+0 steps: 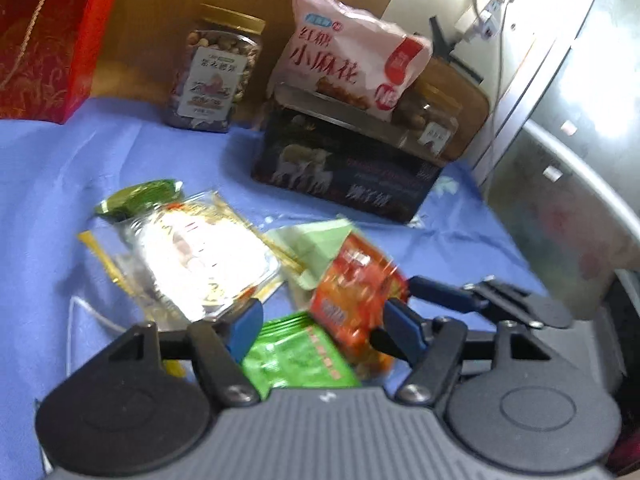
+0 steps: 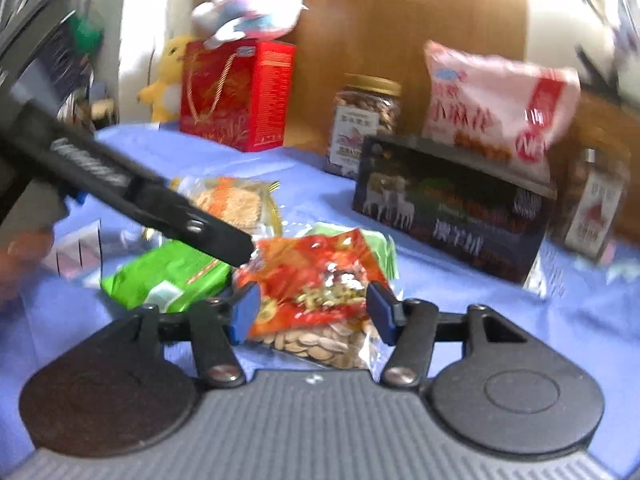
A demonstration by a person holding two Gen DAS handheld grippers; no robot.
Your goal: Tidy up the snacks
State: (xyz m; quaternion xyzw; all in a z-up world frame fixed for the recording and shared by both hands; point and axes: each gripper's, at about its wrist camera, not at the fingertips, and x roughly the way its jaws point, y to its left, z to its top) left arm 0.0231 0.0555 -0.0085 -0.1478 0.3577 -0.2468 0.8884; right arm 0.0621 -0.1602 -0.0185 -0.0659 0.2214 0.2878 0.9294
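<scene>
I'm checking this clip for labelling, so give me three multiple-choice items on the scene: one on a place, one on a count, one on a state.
1. Where does the pink-and-white snack bag rest?
A. on the dark rectangular box
B. inside the red gift box
C. flat on the blue cloth

2. How many clear plastic nut jars with gold lids show in the right wrist view?
A. none
B. two
C. five

3. How do the fingers of the right gripper stand?
A. pressed together, empty
B. apart, either side of the red seed packet
C. clamped on the green packet

Answers:
1. A, the bag leans on top of the box.
2. B, one jar left of the box, another right of it.
3. B, the blue fingers flank the packet.
</scene>
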